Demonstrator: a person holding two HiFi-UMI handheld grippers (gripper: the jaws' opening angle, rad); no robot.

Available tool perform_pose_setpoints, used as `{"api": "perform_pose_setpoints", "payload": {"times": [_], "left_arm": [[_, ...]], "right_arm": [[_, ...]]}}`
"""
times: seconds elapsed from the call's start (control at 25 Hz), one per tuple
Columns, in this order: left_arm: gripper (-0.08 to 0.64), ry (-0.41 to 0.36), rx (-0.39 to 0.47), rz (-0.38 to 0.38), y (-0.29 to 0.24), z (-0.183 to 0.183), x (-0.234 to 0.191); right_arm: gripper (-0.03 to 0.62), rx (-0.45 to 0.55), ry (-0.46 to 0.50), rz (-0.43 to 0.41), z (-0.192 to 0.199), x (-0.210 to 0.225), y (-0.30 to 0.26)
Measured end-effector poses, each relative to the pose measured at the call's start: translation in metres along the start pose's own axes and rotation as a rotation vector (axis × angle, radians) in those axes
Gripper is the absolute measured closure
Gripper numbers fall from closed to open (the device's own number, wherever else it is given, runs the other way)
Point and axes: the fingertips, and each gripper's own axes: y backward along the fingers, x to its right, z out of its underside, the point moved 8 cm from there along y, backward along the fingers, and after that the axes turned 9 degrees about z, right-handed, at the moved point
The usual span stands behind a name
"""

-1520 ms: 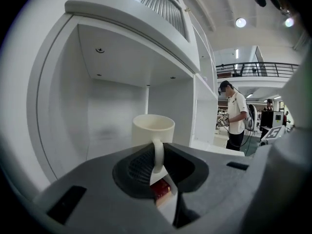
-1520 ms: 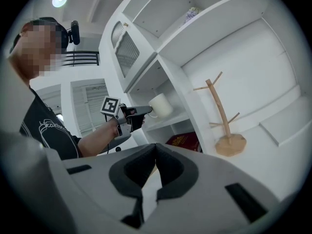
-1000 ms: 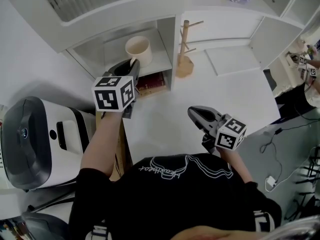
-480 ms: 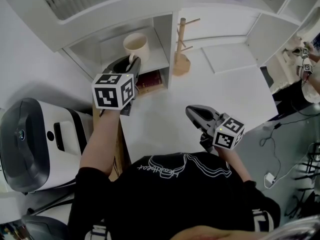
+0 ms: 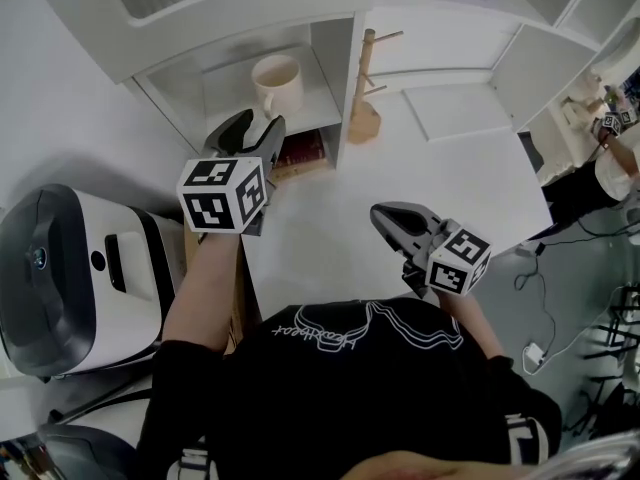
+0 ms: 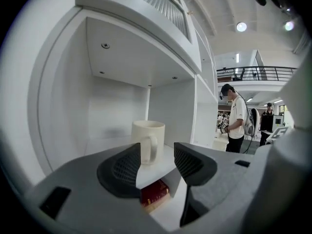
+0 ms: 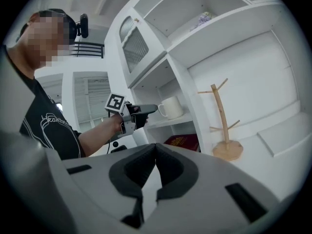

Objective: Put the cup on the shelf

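Observation:
A cream cup [image 5: 278, 76] stands upright on the white shelf [image 5: 312, 118], its handle turned toward me. My left gripper [image 5: 256, 128] sits just in front of it, jaws opening, and the handle is ahead of the tips with no pad pressing on it. Through the left gripper view the cup [image 6: 148, 139] shows beyond the spread jaws of the left gripper [image 6: 157, 162]. My right gripper [image 5: 385, 218] hangs over the tabletop, shut and empty. The right gripper view shows the right gripper [image 7: 155, 167] with its pads together, and the cup [image 7: 170, 107] and left gripper [image 7: 139, 111] far off.
A red book [image 5: 300, 150] lies in the compartment under the shelf. A wooden mug tree [image 5: 362, 118] stands just right of the shelf unit. A grey and white appliance [image 5: 70, 268] sits at the left. A person [image 6: 238, 118] stands in the background.
The left gripper's jaws have come apart off the cup's handle and the gripper has drawn back slightly. The cup stays on the shelf. The right gripper has barely moved.

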Motion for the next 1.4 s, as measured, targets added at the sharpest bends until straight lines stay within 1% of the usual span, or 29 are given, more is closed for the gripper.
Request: {"api": "perform_pose_setpoints", "payload": {"times": [0.08,0.16,0.24,0.36,0.48,0.52,0.6,0.64,0.8,0.96,1.16,1.24,1.4], "left_arm": [[0.359,0.010,0.027,0.016,0.014,0.004,0.008],[0.359,0.017,0.049,0.054,0.029,0.009,0.018],[0.360,0.031,0.049,0.095,0.043,0.017,0.029],[0.362,0.083,0.041,0.160,0.058,0.027,0.045],[0.370,0.143,0.056,0.253,0.068,0.038,0.061],[0.393,0.155,0.058,0.282,0.071,0.042,0.066],[0.476,0.171,0.056,0.331,0.074,0.050,0.077],[0.505,0.177,0.053,0.351,0.075,0.054,0.081],[0.551,0.181,0.038,0.413,0.076,0.066,0.094],[0.555,0.168,0.053,0.449,0.078,0.072,0.103],[0.555,0.168,0.053,0.452,0.075,0.076,0.105],[0.555,0.173,0.054,0.441,0.075,0.074,0.102],[0.555,0.196,0.038,0.388,0.074,0.073,0.091]], "right_arm": [[0.586,0.001,0.038,-0.007,-0.006,-0.003,0.000],[0.586,0.009,0.065,-0.025,-0.014,-0.007,-0.001],[0.586,0.013,0.098,-0.043,-0.021,-0.013,-0.002],[0.586,0.024,0.146,-0.054,-0.030,-0.023,-0.003],[0.586,0.060,0.134,-0.075,-0.038,-0.029,-0.006],[0.586,0.069,0.121,-0.082,-0.040,-0.031,-0.007],[0.586,0.080,0.098,-0.091,-0.041,-0.035,-0.007],[0.586,0.084,0.091,-0.093,-0.041,-0.036,-0.008],[0.586,0.079,0.084,-0.094,-0.041,-0.039,-0.011],[0.586,0.068,0.098,-0.096,-0.038,-0.044,-0.010],[0.586,0.052,0.085,-0.105,-0.033,-0.044,-0.014],[0.586,0.051,0.078,-0.102,-0.032,-0.043,-0.015],[0.586,0.046,0.078,-0.086,-0.034,-0.042,-0.014]]}}
